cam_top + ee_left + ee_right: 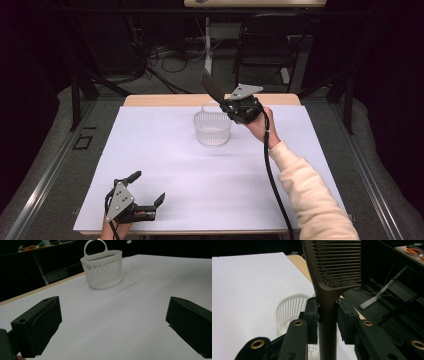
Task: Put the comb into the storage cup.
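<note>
A person stands at a table (pixel 150 165) covered with a white sheet, holding 1 two-jaw gripper in each hand. The right gripper (pixel 226 102) is raised just above and beside the far right rim of a white slatted basket (pixel 212 128), and its jaws are clamped on the handle of a dark brown comb (pixel 212 86). In the right gripper view the comb's handle (pixel 327 315) runs up between the 2 black pads, which press on it from both sides, with the toothed part above them and the basket (pixel 289 310) below and to the left. In the high view the comb tilts up and away to the left, its far end over the basket's back edge.

The left gripper (pixel 150 189) rests low near the front left of the table, well apart from the basket. Its jaws stand wide apart with nothing between them; the left gripper view looks between them across bare sheet to the basket (pixel 103 270), which has a looped handle at its back rim.

As a judgement, the comb is already picked up and carried to the basket, but not yet lowered in or let go; the drop and release are left.

Count: 1 comb, 1 basket, 2 grippers
</note>
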Demonstrator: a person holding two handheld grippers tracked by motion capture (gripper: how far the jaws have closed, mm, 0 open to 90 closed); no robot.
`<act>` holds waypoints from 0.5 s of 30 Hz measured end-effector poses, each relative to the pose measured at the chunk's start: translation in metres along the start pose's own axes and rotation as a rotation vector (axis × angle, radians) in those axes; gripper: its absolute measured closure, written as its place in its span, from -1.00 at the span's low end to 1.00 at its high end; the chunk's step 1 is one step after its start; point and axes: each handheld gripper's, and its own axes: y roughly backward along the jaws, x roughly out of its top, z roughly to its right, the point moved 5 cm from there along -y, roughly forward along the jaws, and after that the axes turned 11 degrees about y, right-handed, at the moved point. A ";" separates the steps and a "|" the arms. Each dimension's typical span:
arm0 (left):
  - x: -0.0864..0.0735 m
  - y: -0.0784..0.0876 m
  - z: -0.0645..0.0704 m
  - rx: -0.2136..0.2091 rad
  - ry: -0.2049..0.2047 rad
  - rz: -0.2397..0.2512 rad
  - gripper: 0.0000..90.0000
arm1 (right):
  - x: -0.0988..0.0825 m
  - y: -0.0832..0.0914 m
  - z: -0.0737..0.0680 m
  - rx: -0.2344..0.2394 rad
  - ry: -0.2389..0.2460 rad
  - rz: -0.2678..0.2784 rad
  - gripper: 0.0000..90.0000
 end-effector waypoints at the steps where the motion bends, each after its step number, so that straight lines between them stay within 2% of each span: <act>1: 0.000 0.000 0.000 0.000 0.002 0.000 -1.00 | 0.001 0.000 0.000 -0.001 -0.001 0.002 0.59; 15: 0.000 0.000 0.000 0.002 0.003 0.004 -1.00 | 0.004 -0.005 0.000 -0.012 0.005 0.014 0.59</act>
